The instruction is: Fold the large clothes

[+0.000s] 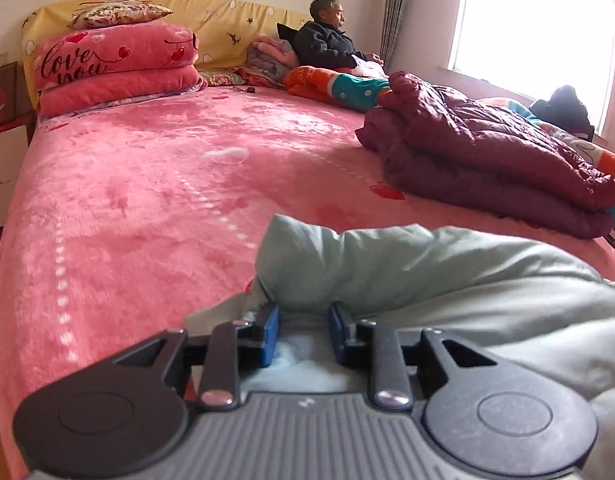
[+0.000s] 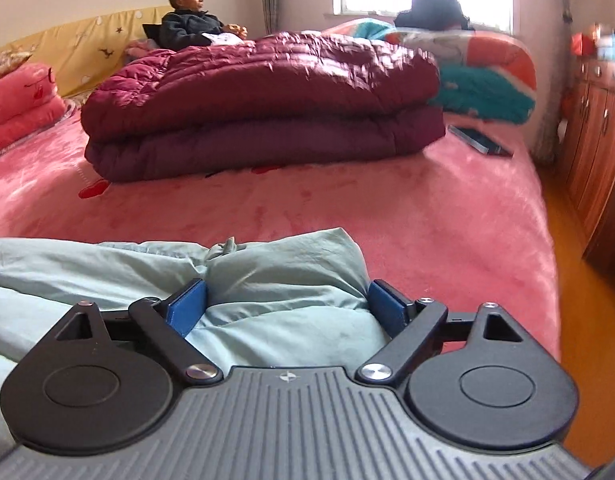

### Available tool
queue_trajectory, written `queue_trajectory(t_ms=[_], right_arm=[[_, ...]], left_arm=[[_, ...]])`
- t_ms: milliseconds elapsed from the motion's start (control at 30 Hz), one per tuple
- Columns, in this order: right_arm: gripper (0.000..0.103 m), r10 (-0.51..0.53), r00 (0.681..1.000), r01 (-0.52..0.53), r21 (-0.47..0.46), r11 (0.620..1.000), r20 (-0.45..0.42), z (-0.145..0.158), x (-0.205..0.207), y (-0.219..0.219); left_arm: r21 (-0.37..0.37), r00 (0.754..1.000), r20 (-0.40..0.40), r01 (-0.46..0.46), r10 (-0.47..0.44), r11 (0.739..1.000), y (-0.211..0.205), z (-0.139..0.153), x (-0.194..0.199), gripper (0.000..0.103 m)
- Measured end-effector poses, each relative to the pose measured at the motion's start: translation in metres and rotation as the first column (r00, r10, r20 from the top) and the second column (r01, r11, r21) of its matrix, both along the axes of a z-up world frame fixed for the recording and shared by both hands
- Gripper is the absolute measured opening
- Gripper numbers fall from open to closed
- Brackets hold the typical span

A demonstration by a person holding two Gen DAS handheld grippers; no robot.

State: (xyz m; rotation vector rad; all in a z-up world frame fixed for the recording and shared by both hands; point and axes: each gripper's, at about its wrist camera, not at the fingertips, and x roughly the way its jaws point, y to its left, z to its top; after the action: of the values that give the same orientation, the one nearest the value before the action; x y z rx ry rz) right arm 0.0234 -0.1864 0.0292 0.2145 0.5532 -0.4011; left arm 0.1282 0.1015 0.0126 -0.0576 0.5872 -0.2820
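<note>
Pale green garment (image 1: 447, 276) lies bunched on the pink bedspread (image 1: 147, 200), at the near edge, well short of the folded maroon quilt (image 2: 263, 108).

Left gripper (image 1: 303, 330): jaws parted a little, fabric sits between the blue pads (image 1: 272, 334), but there's a visible gap each side, so it looks released, not clamped. Right gripper (image 2: 287, 304): jaws wide, straddling a fat hump of the same garment, pads not pressing.

Risks, imo:
- Neither side has a real grip atm. If lifted now, cloth just slides out, esp. on the left w/ its narrow opening.
- Right side spans a thick wad; closing there grabs several layers, so the fold comes out lumpy.
- Garment is near the bed edge on the right side; a drag could pull it onto the floor (image 2: 579, 320).
- Phone (image 2: 479, 140) lies just beside the maroon quilt; a wide sweep could knock it.
</note>
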Motion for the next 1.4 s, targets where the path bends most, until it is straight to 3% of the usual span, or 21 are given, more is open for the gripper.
queue_trajectory(t_ms=[267,400,500,600,733,833,967,1133,1400], right_arm=[[0.103,0.053,0.998,-0.052,0.021,0.998,-0.028,-0.014,0.022,0.009],[0.103,0.06,0.998,-0.059,0.059,0.996,-0.018,-0.011,0.021,0.0],[0.103,0.048,0.999,-0.05,0.13,0.99,0.024,-0.005,0.014,-0.009],[0.103,0.006,0.996,-0.026,0.21,0.977,0.094,0.007,-0.002,-0.019],[0.103,0.01,0.982,-0.056,0.235,0.97,0.19,0.027,-0.016,-0.017],[0.103,0.059,0.98,-0.091,0.163,0.982,0.19,0.033,-0.019,0.0],[0.103,0.102,0.985,-0.115,0.09,0.989,0.137,0.026,-0.016,0.017],[0.103,0.102,0.994,-0.104,0.042,0.994,0.049,0.011,0.006,0.022],[0.103,0.109,0.994,-0.109,0.042,0.993,0.005,0.005,0.019,0.022]], left_arm=[[-0.007,1.0,0.006,-0.01,0.01,1.0,0.003,-0.009,0.001,0.027],[0.063,0.998,0.036,-0.047,0.045,0.997,-0.001,0.01,-0.009,0.029],[0.014,0.995,0.079,-0.065,0.064,0.998,-0.003,0.039,-0.024,0.031],[-0.01,0.992,0.126,0.004,-0.002,1.0,-0.023,0.071,-0.038,0.045],[-0.036,0.986,0.067,0.156,-0.154,0.987,-0.074,0.085,-0.035,0.053],[-0.028,0.978,0.008,0.21,-0.21,0.977,-0.109,0.074,-0.021,0.054],[0.017,0.98,-0.052,0.192,-0.191,0.981,-0.129,0.049,0.003,0.055],[0.02,0.989,-0.056,0.137,-0.136,0.99,-0.122,0.028,0.022,0.061],[-0.031,0.995,-0.033,0.09,-0.091,0.995,-0.106,0.001,0.033,0.073]])
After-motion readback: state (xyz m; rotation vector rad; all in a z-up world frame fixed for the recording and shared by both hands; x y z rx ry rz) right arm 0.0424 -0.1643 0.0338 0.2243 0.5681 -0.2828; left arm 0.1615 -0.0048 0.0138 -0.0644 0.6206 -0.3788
